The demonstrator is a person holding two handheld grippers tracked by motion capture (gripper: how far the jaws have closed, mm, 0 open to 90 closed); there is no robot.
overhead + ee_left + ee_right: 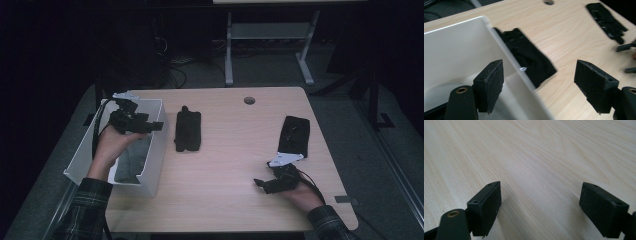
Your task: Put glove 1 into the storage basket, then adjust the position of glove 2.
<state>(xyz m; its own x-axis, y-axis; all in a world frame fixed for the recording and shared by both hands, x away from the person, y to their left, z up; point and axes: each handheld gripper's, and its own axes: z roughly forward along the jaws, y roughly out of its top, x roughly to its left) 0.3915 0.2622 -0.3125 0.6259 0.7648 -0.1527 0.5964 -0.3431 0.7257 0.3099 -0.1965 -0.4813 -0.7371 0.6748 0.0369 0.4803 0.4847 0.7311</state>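
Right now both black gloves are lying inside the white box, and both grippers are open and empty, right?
Not quite. Both black gloves lie on the table, outside the white box, as the high view shows. The left gripper and right gripper are indeed open and empty.

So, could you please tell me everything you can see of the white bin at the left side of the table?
The white bin is an open-topped, long rectangular box with thin, smooth walls that look like plastic. It sits upright at the table's left edge, its long side running away from the person and its outer corner seeming to overhang the edge. Something grey and soft-looking lies inside. The left gripper hovers over its far end, jaws open astride the right wall. A black glove lies just right of it on the table.
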